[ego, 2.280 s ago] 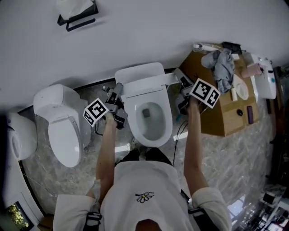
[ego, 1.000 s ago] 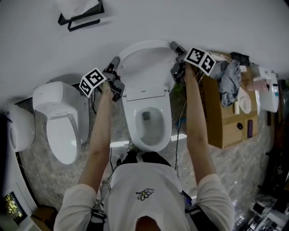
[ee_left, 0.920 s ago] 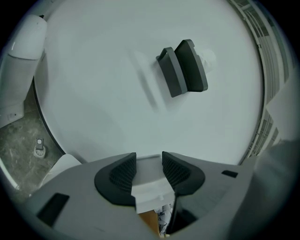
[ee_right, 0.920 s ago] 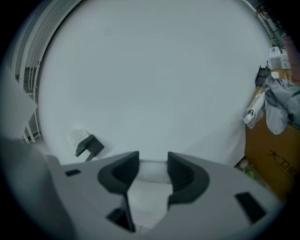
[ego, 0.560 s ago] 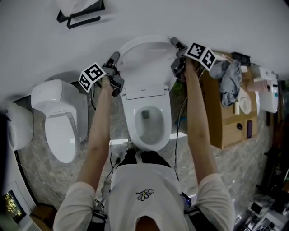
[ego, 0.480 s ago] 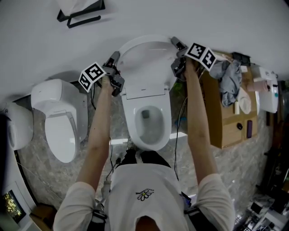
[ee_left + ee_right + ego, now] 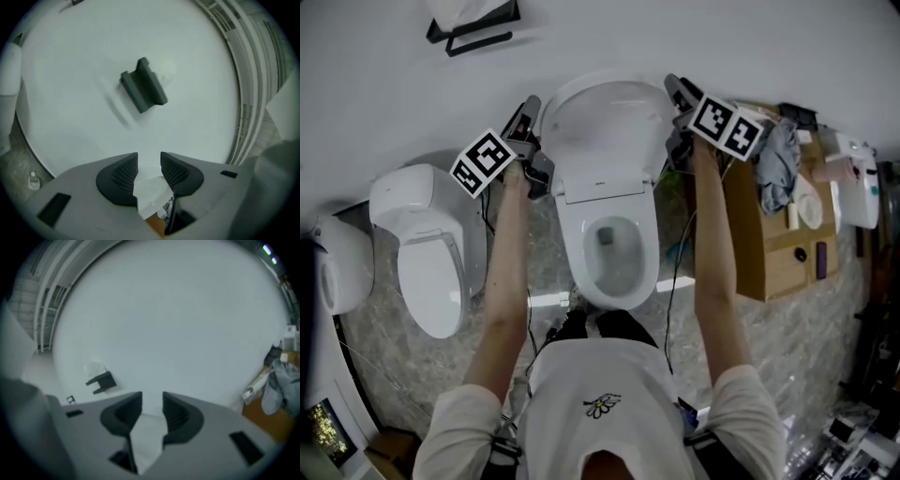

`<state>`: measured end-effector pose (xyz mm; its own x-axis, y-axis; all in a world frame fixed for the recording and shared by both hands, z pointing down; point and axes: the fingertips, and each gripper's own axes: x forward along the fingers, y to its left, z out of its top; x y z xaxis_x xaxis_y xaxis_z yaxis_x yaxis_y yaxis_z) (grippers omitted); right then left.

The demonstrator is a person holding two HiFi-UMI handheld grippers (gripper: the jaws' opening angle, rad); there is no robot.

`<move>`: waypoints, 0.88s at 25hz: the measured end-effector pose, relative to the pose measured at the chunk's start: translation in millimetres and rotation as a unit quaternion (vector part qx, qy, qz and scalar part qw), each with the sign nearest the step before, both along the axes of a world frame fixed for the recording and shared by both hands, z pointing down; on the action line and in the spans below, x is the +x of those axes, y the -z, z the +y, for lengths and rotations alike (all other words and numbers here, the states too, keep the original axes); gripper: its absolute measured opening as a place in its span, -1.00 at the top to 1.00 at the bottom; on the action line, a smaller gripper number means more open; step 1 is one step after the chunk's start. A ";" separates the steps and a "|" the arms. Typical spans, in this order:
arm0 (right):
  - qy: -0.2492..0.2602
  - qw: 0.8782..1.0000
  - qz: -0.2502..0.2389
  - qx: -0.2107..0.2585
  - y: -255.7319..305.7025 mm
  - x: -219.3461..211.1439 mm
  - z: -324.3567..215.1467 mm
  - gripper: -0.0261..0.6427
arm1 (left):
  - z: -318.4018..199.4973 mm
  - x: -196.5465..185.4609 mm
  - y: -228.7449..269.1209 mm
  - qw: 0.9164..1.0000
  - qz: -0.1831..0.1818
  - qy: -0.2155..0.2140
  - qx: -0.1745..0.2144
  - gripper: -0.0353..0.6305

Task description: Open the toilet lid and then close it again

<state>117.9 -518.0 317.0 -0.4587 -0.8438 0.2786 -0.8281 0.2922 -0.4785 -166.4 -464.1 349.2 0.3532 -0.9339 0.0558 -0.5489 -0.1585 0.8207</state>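
Observation:
The white toilet lid [image 7: 605, 131] stands raised, leaning back towards the wall above the open bowl [image 7: 614, 248]. My left gripper [image 7: 528, 108] is at the lid's left edge and my right gripper [image 7: 677, 92] is at its right edge, both near the top. The left gripper view has the left gripper [image 7: 149, 161] facing the wall with the lid's white rim [image 7: 150, 190] filling the gap between its pads. The right gripper [image 7: 152, 401] holds the white rim [image 7: 147, 432] the same way. Both pairs of jaws have just been closing on that rim.
A second white toilet [image 7: 431, 253] stands to the left. A cardboard box [image 7: 773, 244] with a grey cloth [image 7: 778, 150] and small items stands at the right. A black tissue holder [image 7: 473, 23] hangs on the wall. Cables lie beside the bowl.
The lid has swung from partly raised to upright against the wall. Both grippers have risen along its side edges towards the top.

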 end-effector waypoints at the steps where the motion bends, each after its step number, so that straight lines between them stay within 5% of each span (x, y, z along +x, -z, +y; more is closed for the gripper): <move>1: -0.003 1.000 0.008 0.026 15.6 0.7 12.5 0.48 | 9.3 0.8 18.3 1.000 -0.016 0.003 0.021 0.40; 7: -0.060 0.980 0.100 0.158 89.5 9.6 106.4 0.75 | 84.2 13.9 96.5 0.983 -0.129 -0.012 0.132 0.62; 13: -0.100 0.957 0.169 0.214 112.8 22.0 212.1 0.79 | 171.1 32.2 119.6 0.955 -0.230 -0.002 0.189 0.81; 17: -0.121 0.945 0.207 0.222 106.5 35.5 279.9 0.79 | 225.6 53.7 114.8 0.936 -0.295 0.002 0.192 0.81; 22: -0.107 0.952 0.206 0.200 85.8 40.5 345.5 0.79 | 287.8 60.5 108.5 0.937 -0.311 0.032 0.158 0.81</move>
